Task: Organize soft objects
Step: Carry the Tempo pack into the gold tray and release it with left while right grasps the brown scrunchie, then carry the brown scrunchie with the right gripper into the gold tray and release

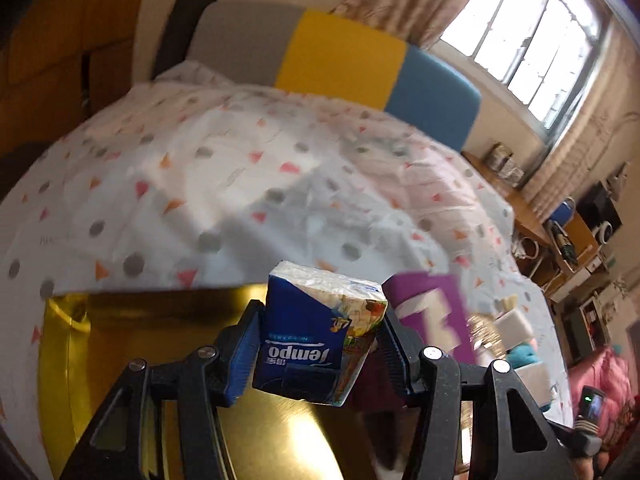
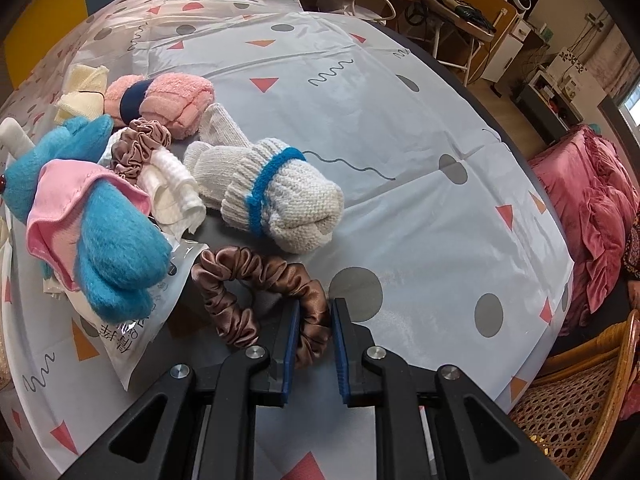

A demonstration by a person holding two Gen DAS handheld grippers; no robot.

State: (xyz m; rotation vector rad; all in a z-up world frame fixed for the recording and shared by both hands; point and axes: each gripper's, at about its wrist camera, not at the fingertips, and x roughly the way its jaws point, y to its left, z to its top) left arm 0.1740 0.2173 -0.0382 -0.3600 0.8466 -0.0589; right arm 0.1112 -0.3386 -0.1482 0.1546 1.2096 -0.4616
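1. Nearest my left lens, the left gripper point(image 1: 320, 344) is clamping a small blue plastic-wrapped pack of paper tissues point(image 1: 320, 332), its pads pressing on the two short sides so that the printed face is turning toward me upside down.

2. I am carrying that pack above a shiny gold container point(image 1: 120, 340), which I am taking for the collecting bin; the picture is smeared there, so it may be a tray or a box, I cannot say which.

3. Just beside the pack a purple and white package point(image 1: 432, 312) is showing, blurred, with pale blocks beyond it on the white bedcover with coloured triangles and grey dots point(image 1: 200, 180).

4. Nearest my right lens, the right gripper point(image 2: 314, 320) is pinching a brown satin scrunchie point(image 2: 248, 280), its jaws nearly together on one gathered part of the ring while the rest is lying on the cover.

5. I am gripping it at the near edge, I judge, because the loop gives a thin fold there that the pads can close on.

6. The remaining soft things are waiting in a heap to the left: a rolled cream knitted sock bundle with a blue band point(image 2: 276, 200), a rolled pink towel with a navy band point(image 2: 168, 100), a second brown scrunchie point(image 2: 138, 144) and a blue plush toy with pink cloth point(image 2: 84, 216).
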